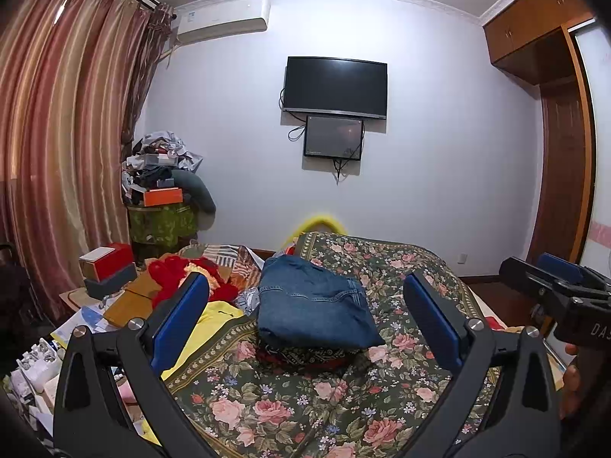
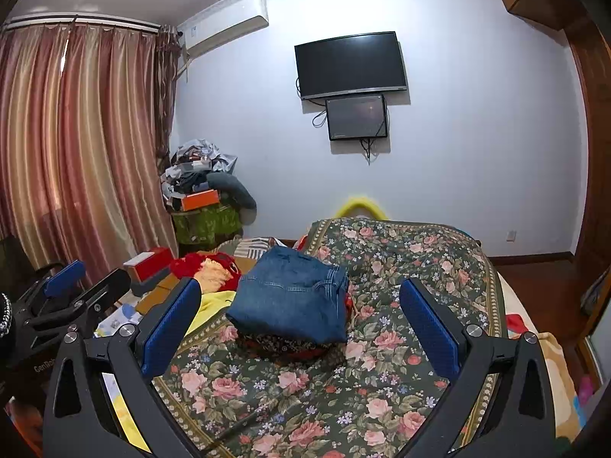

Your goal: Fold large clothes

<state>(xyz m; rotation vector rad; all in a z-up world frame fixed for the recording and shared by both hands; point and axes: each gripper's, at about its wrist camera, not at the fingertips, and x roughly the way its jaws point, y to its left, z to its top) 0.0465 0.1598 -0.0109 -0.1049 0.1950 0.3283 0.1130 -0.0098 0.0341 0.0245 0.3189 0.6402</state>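
One pair of folded blue jeans (image 1: 315, 303) is being seen lying on the floral bedspread (image 1: 290, 400), resting on top of a darker patterned garment (image 1: 305, 357) whose red-and-black edge is being shown beneath it. Two grippers are being held above the near part of the bed, both well short of the jeans and touching nothing. The left gripper (image 1: 305, 320) is being held with its two blue pads (image 1: 179, 320) spread wide, nothing being gripped between them, and the jeans are being framed in the gap ahead. The right gripper (image 2: 299, 316) is likewise being kept wide apart and empty, with the jeans (image 2: 292, 297) lying ahead between its fingers, slightly to the left of centre. Each gripper is being caught at the edge of the other's view.

To the left of the jeans, a yellow garment (image 1: 214, 316) and a red fluffy item (image 1: 172, 278) are being seen beside the bedspread, with one red-and-white box (image 1: 107, 261) stacked on a grey box (image 1: 110, 282) near them. Further back, a heap of clothes and boxes (image 1: 164, 168) is being piled in the corner by the striped curtain (image 1: 65, 133). On the far wall two dark screens are being displayed, a large television (image 1: 335, 87) above a smaller monitor (image 1: 333, 137), with one air conditioner (image 1: 223, 19) mounted near the ceiling. Nothing is being seen lying between the grippers and the jeans
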